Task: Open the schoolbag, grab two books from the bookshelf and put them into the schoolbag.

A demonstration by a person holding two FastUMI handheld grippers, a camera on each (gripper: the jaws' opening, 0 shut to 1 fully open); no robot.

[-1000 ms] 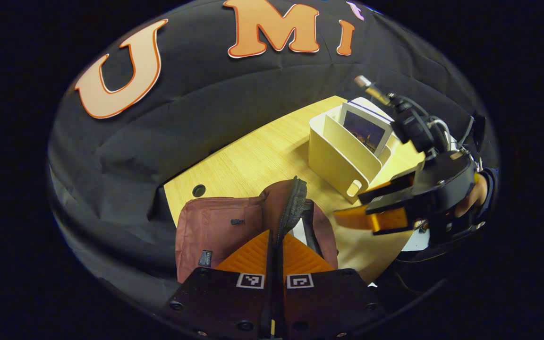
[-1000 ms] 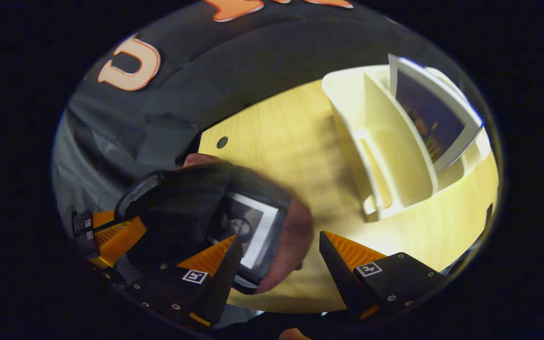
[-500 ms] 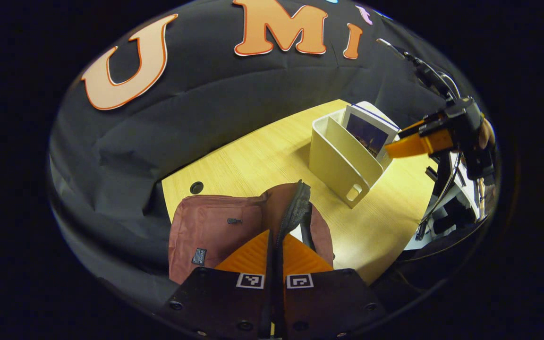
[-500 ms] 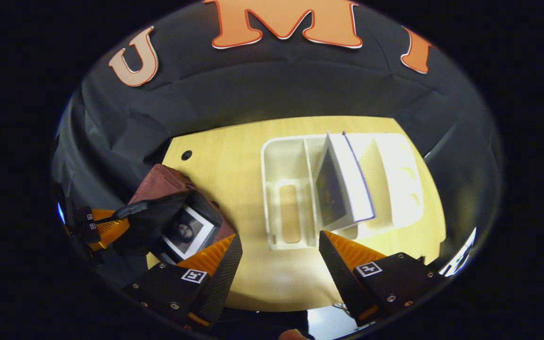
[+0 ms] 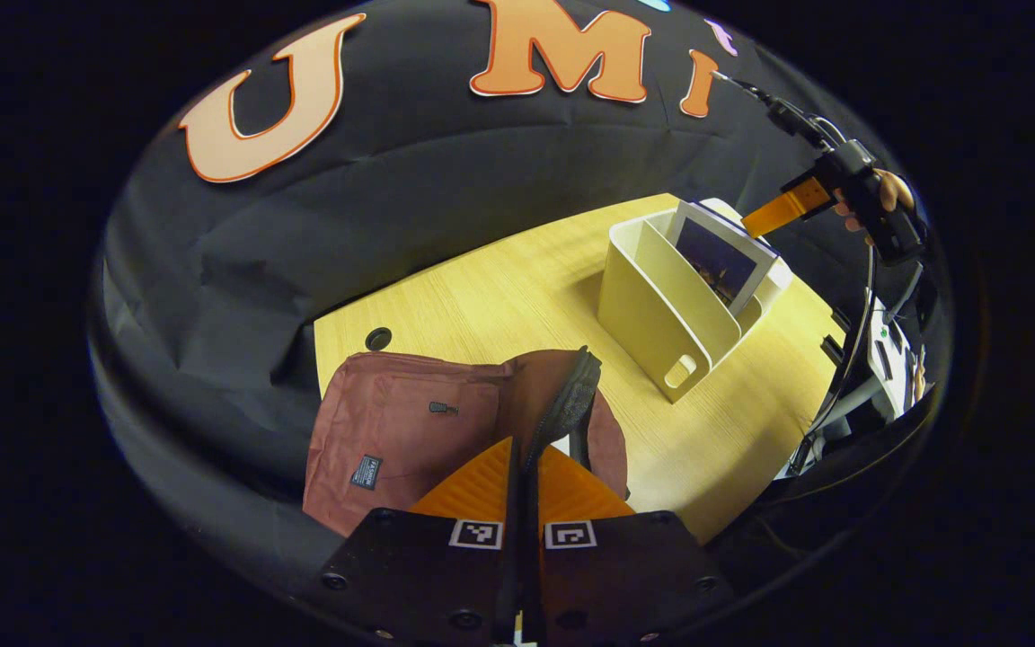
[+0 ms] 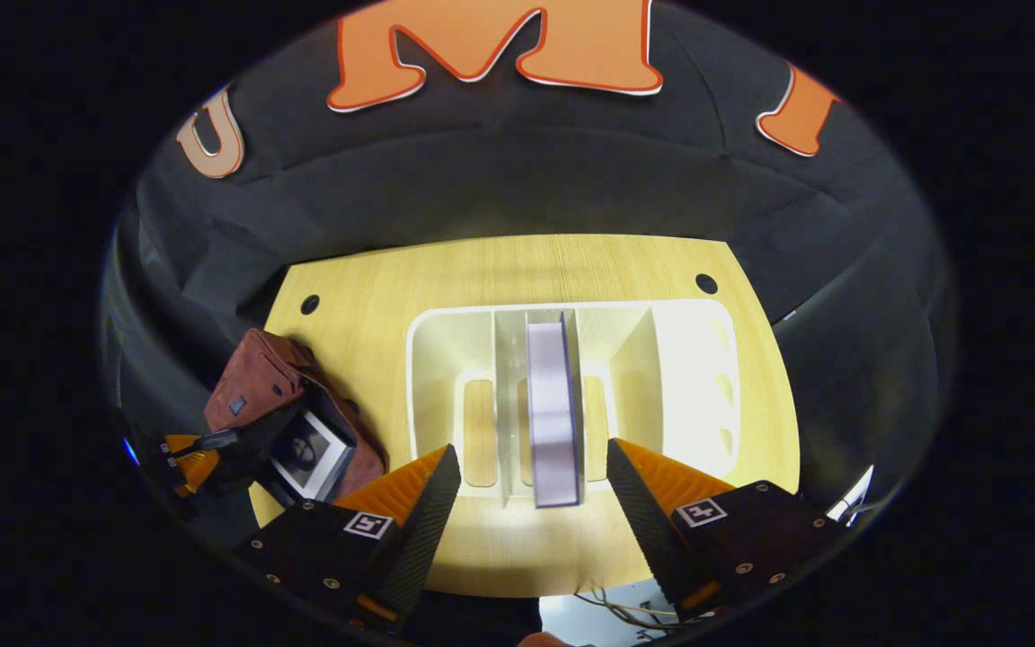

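A: What is hidden or hard to make out?

B: In the left gripper view the left tongs [image 5: 522, 449] are seen at the bottom centre, pressed together on the black zip edge [image 5: 569, 404] of the maroon fabric schoolbag [image 5: 410, 431], and much of the bag's opening is covered by them. In the right gripper view the same bag [image 6: 279, 400] is seen at the lower left, held open, and a white-bordered book with a dark portrait cover [image 6: 306, 454] is seen inside its mouth; its lower end is cut off by the bag.

A: And the shelf?

B: A cream plastic bookshelf with upright dividers [image 6: 688, 359] stands on the pale wooden surface [image 6: 365, 296]. A second book with a white page block and dark cover [image 6: 553, 413] stands upright in its middle compartment, edge-on, so the cover cannot be read there. In the left gripper view that book [image 5: 722, 261] leans in the shelf [image 5: 652, 305] at the upper right.

A: How are the right tongs [image 6: 534, 485] set?

B: They are held wide apart at the bottom of the right gripper view, one finger at either side of the standing book, with nothing touched. In the left gripper view they [image 5: 774, 216] are seen just above the book's top corner, with part of a hand [image 5: 881, 193] behind them.

A: What differs from half a second before?

B: The shelf was viewed at a slant then; it is now faced squarely from above. The right tongs have been carried from beside the shelf to over it.
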